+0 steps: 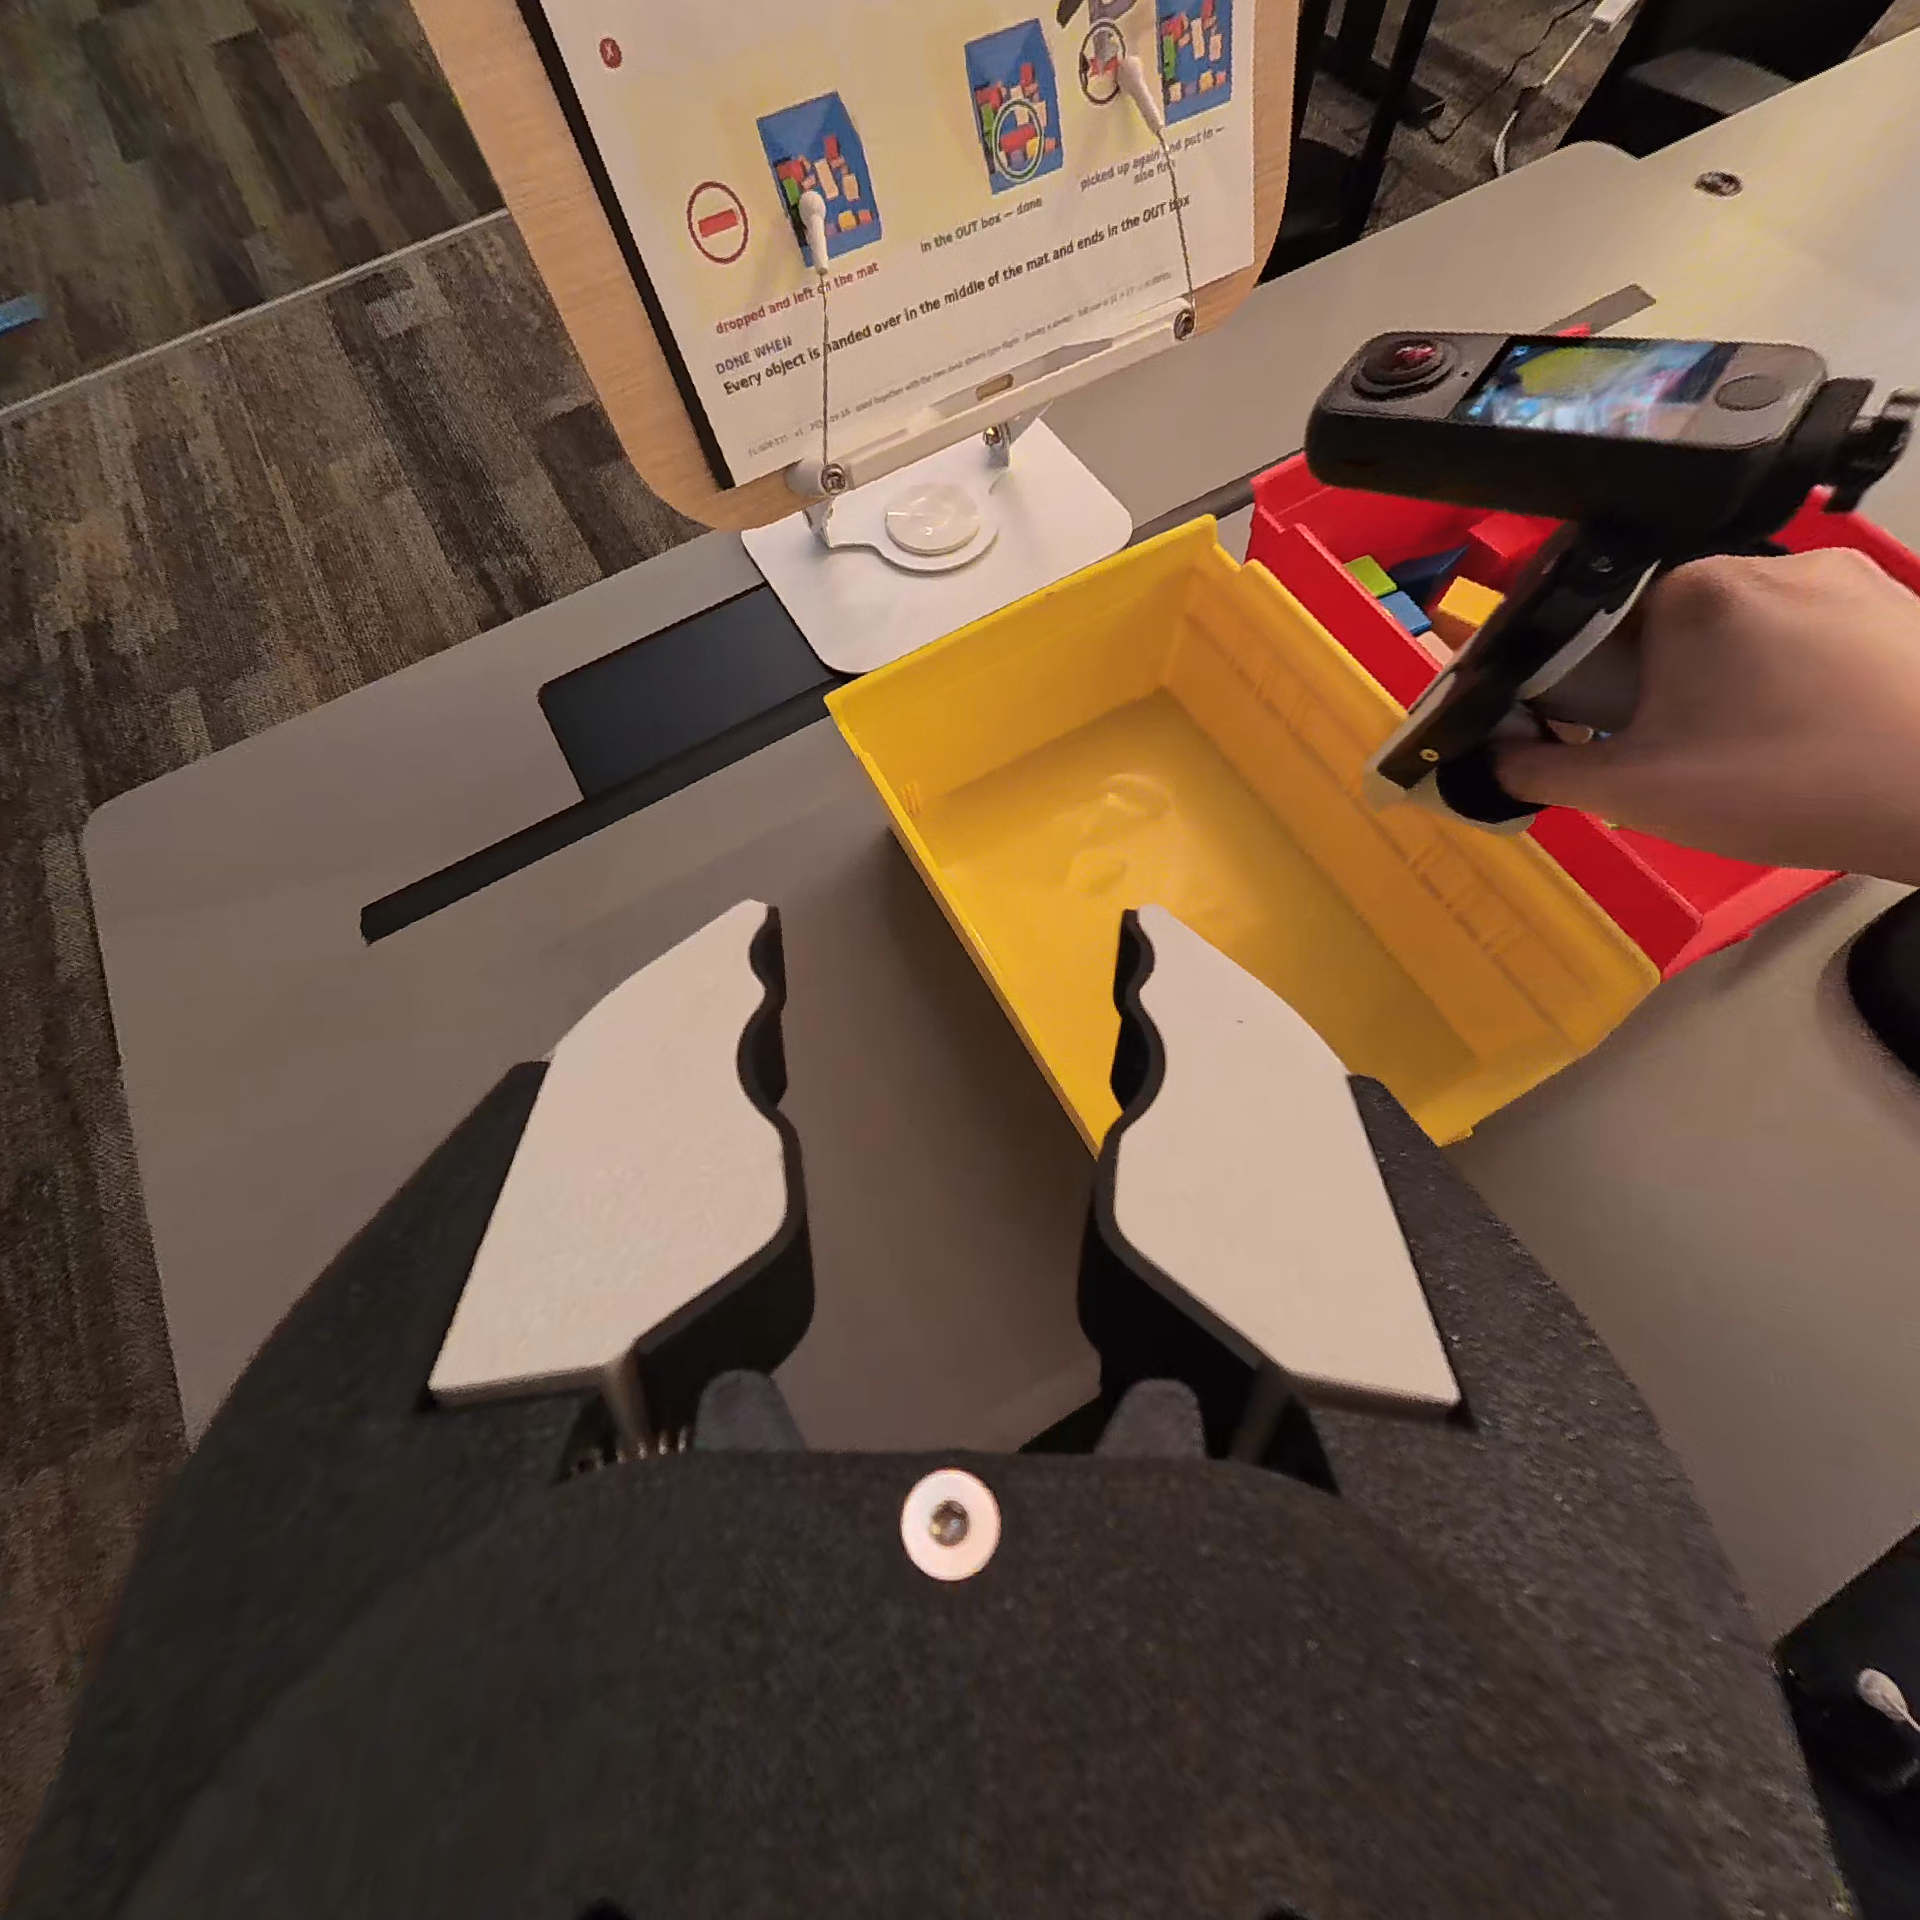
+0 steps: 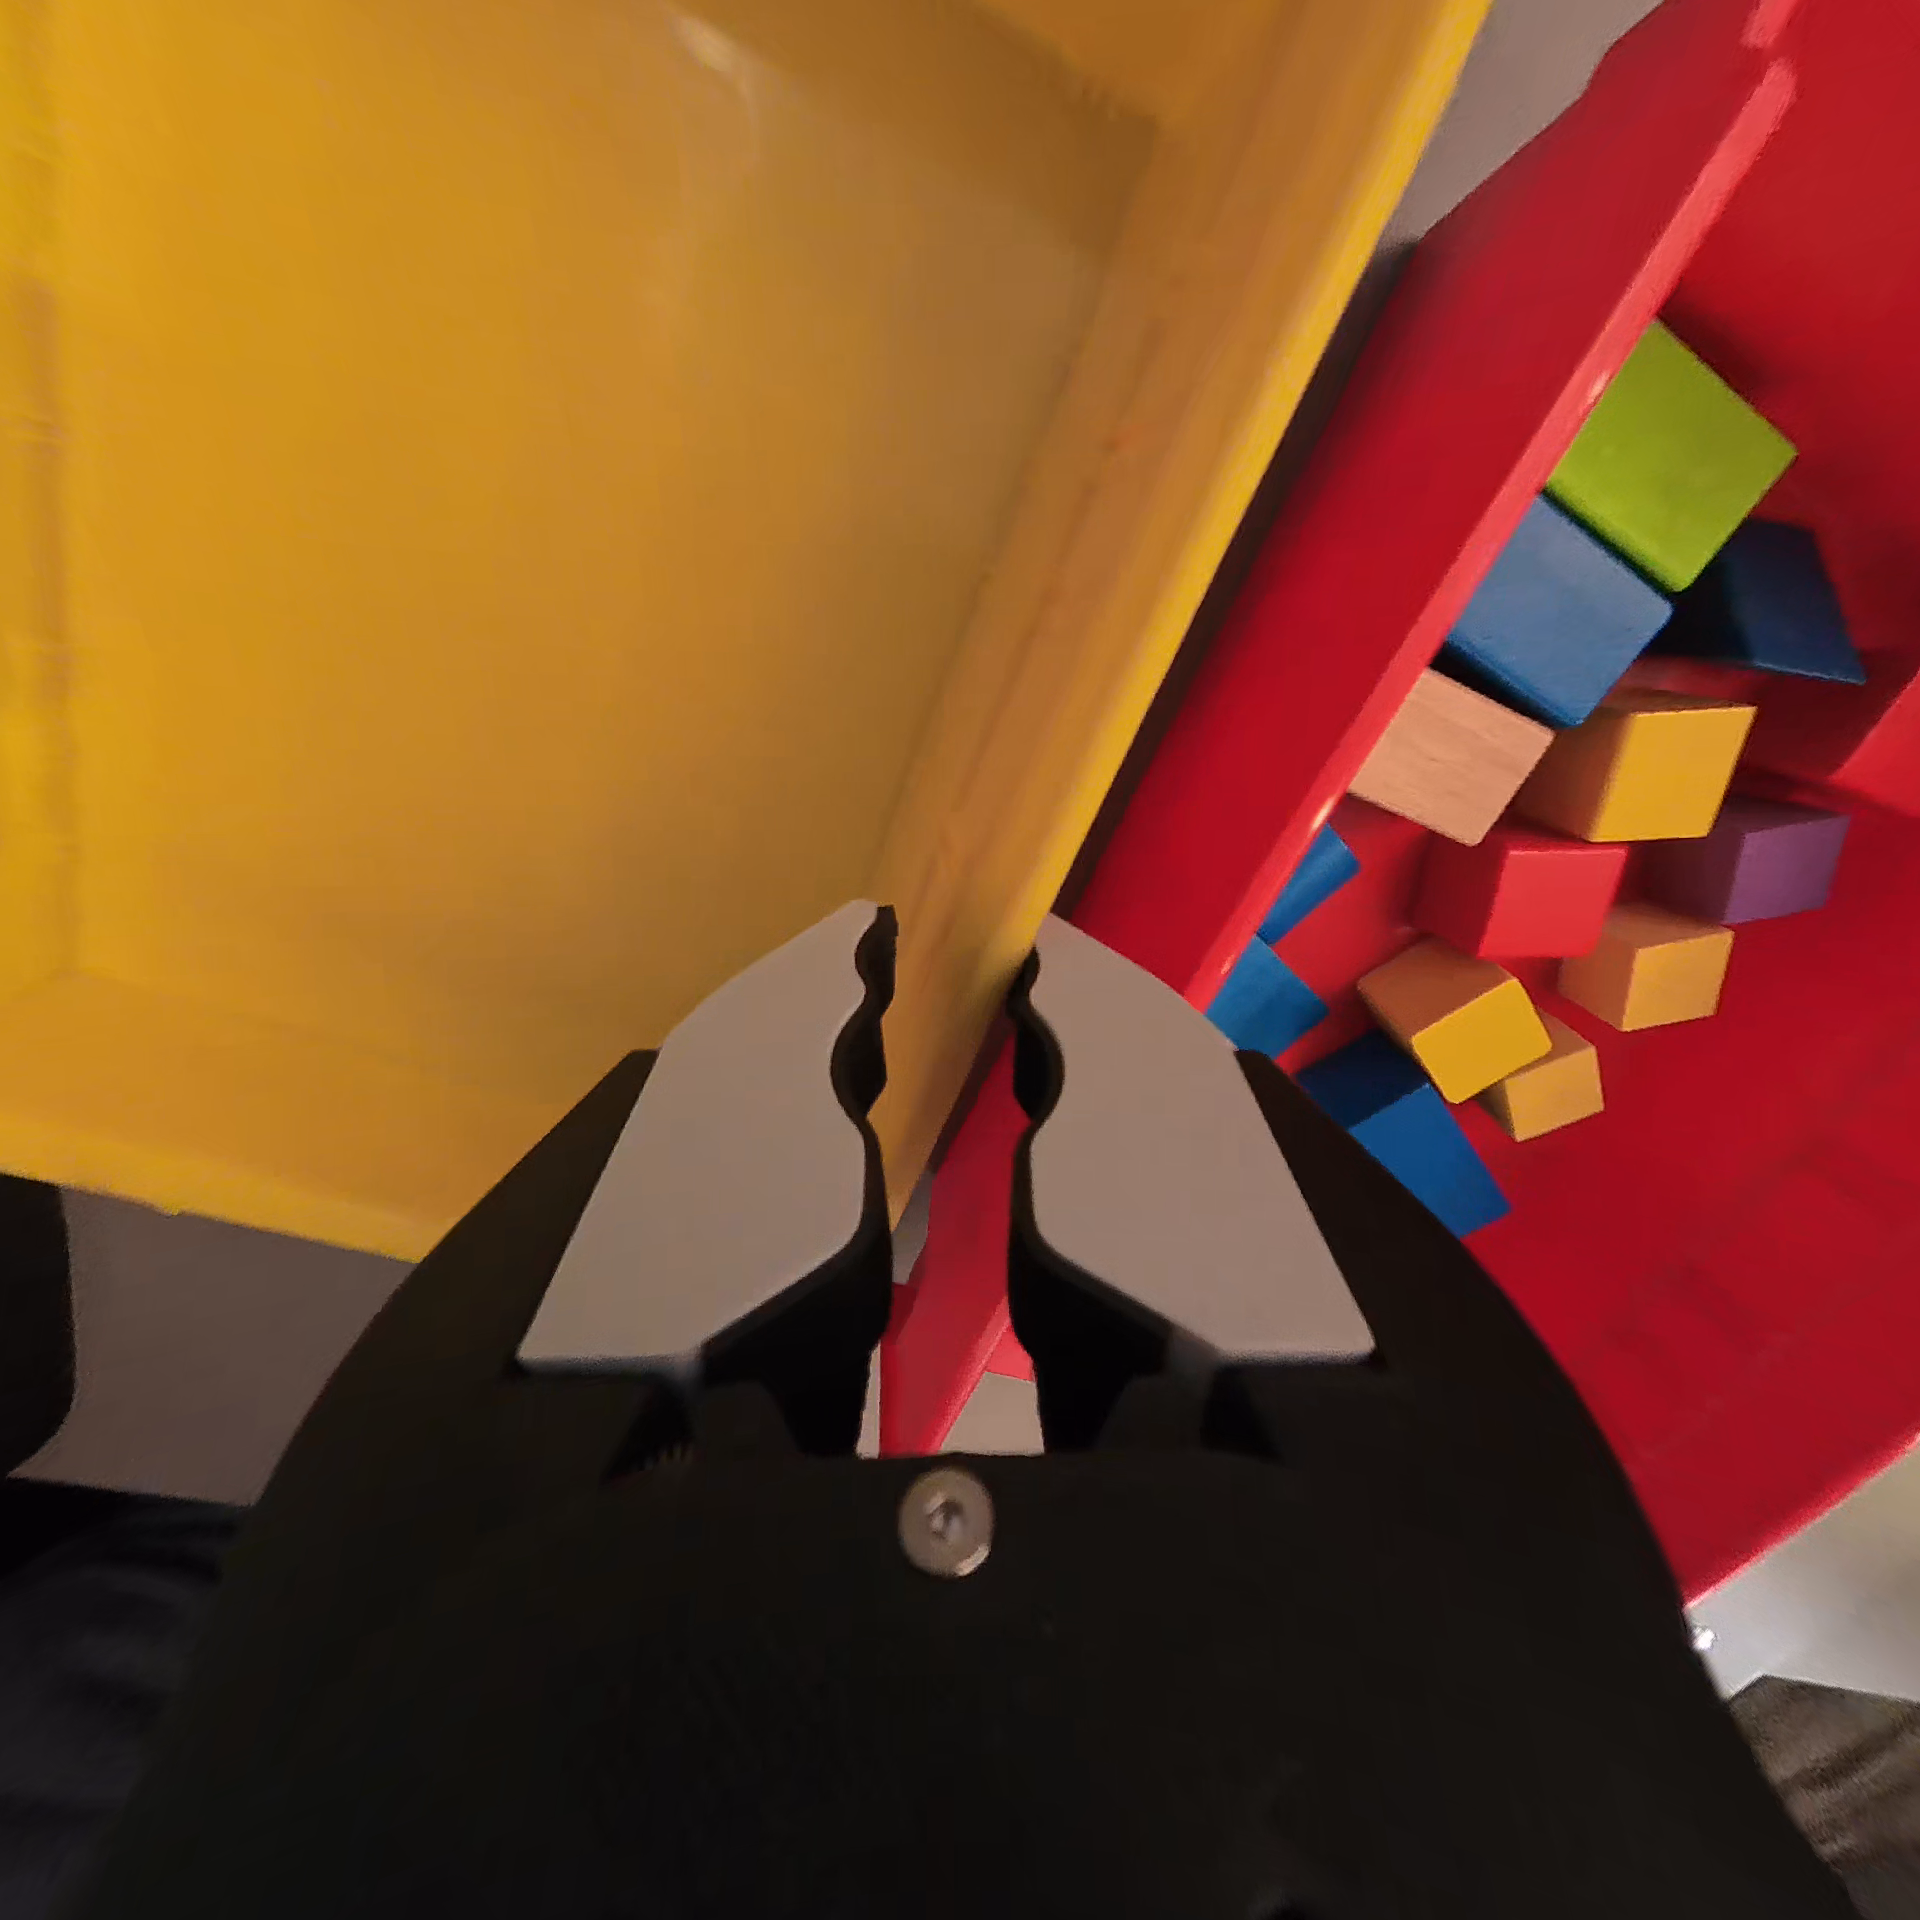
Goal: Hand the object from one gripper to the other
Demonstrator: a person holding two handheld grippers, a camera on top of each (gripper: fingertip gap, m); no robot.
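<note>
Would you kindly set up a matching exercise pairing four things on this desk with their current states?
Things:
1. Yellow plastic bin
2. Red plastic bin
3. Left claw
4. Right claw

States:
A. fingers spread wide apart, holding nothing
B. holds coloured wooden blocks
C. nothing inside
D. fingers close together with a narrow gap, above the wall where the two bins meet

Pairs: 1-C, 2-B, 3-A, 4-D
</note>
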